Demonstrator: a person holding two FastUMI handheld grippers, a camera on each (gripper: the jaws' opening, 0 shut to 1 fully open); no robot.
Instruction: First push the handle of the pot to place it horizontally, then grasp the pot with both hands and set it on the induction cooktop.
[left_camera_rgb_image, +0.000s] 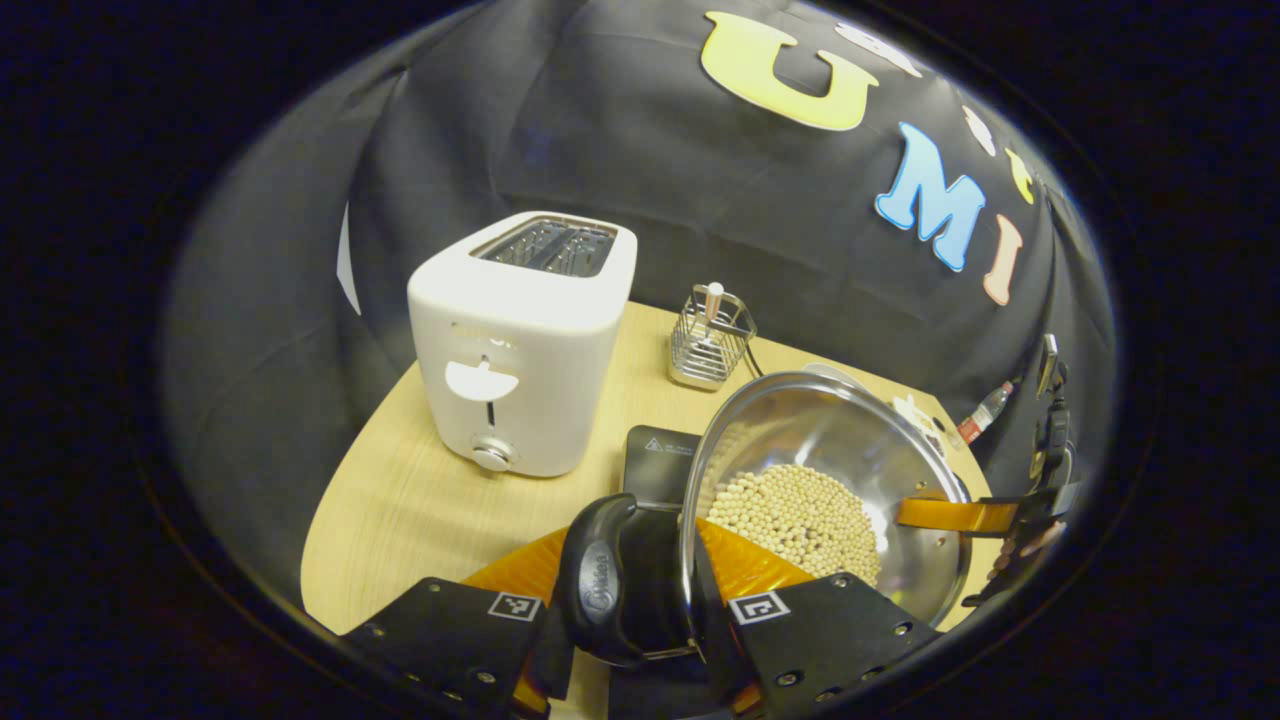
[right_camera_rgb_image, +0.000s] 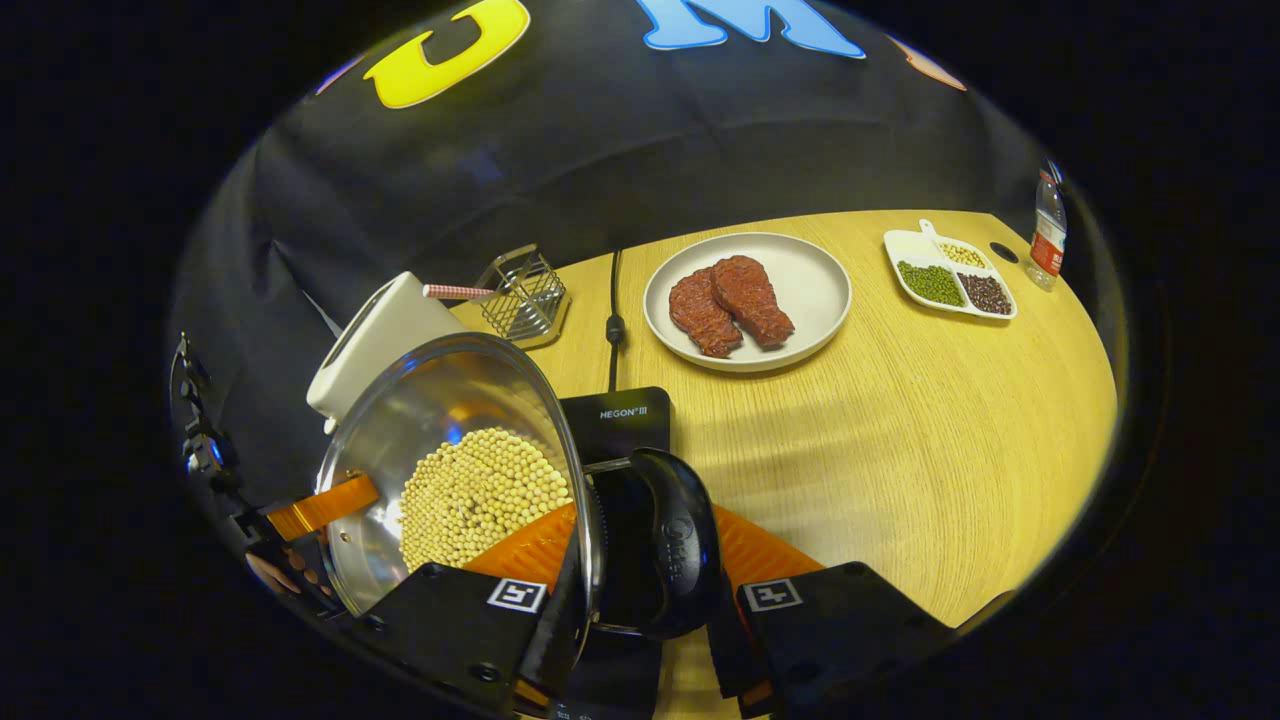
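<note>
Currently your left gripper has both fingers clamped on one black side handle of the pot; your right gripper clamps the opposite handle the same way. Pot is steel, holds pale beans, and sits over the black induction cooktop; contact with it cannot be told. Beyond: white toaster, wire basket, plate of meat, wooden table.

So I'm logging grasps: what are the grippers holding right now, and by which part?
Both hold the steel pot of pale beans: the left gripper clamps one black side handle, the right gripper the opposite black handle.
</note>
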